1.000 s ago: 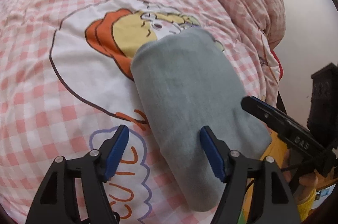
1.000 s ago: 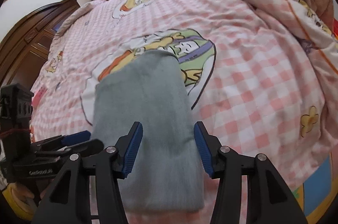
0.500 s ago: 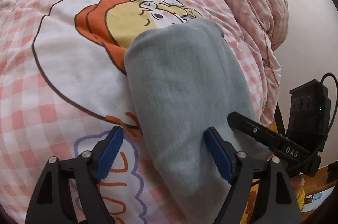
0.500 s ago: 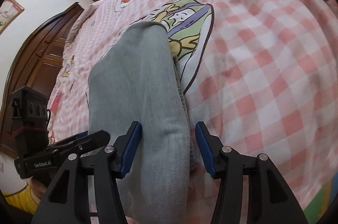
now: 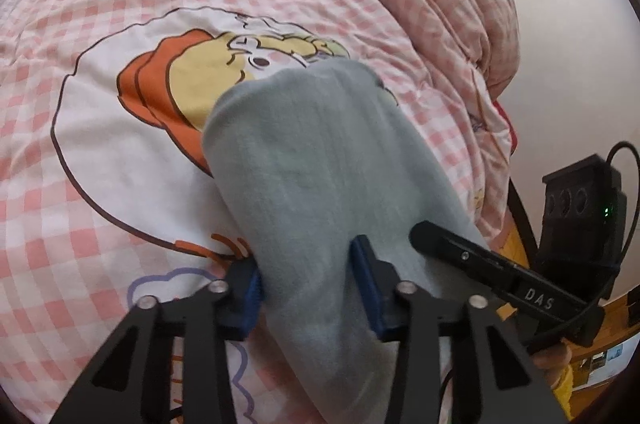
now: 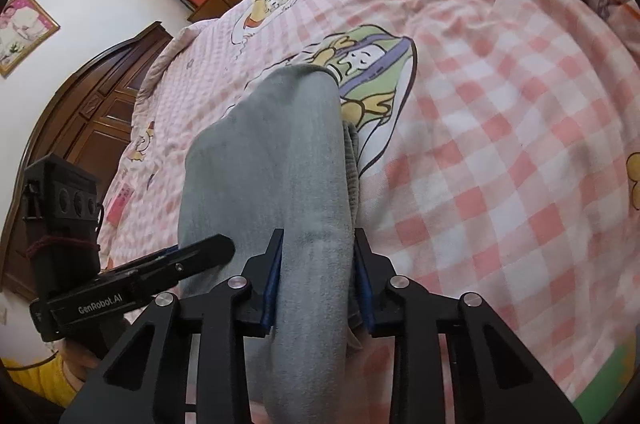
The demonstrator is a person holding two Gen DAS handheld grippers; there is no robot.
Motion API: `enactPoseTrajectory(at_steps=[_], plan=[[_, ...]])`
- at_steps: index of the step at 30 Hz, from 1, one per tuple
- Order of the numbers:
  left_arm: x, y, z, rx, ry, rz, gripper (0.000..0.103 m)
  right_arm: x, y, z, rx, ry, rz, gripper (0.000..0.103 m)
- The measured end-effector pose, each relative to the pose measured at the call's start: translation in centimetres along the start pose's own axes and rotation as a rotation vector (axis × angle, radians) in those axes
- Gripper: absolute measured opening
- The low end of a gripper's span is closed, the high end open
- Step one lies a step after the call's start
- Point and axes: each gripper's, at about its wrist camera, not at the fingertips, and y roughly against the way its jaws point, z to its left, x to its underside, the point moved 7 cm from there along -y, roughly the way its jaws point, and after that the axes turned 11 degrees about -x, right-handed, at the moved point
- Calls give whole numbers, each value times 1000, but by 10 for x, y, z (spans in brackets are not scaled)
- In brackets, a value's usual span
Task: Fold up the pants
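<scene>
The near end of the grey pants [image 5: 320, 184] runs out of the lower edge in both views, so how far the fold reaches is hidden, and the underside of the cloth cannot be seen. The left gripper [image 5: 308, 288] pinches the near part of the pants between its 2 blue pads at lower centre, and the right gripper [image 6: 316, 280] is likewise clamped on the bunched cloth, the rest stretching toward frame centre over the pink checked bedspread [image 5: 100, 184]. A heaped quilt [image 5: 448, 4] fills the upper right of the left view, and a dark wooden headboard [image 6: 92, 120] stands at the left of the right view.
</scene>
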Motion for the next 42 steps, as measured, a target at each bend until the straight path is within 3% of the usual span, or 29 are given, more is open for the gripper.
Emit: enactPoseTrajectory(at_steps=[2,10,14,19,33,42], plan=[[-3,8,-1,21,3,-12,33,-1,4,6,11,8,-12,29],[-16,49,2,42,-20,-99,32,-8,21,48,28,87,-70,28],[-22,70,18,45,-6,-122,32,-11,18,71,7,111,-85,28],[-25,99,54,-2,5,-156,32,-10,-5,108,-43,133,-75,28],[-10,168,221,-139,167,-203,32,13,-129,227,-176,223,73,28],[-8,163,326,-176,210,-191,33,33,-210,274,-184,242,131,28]])
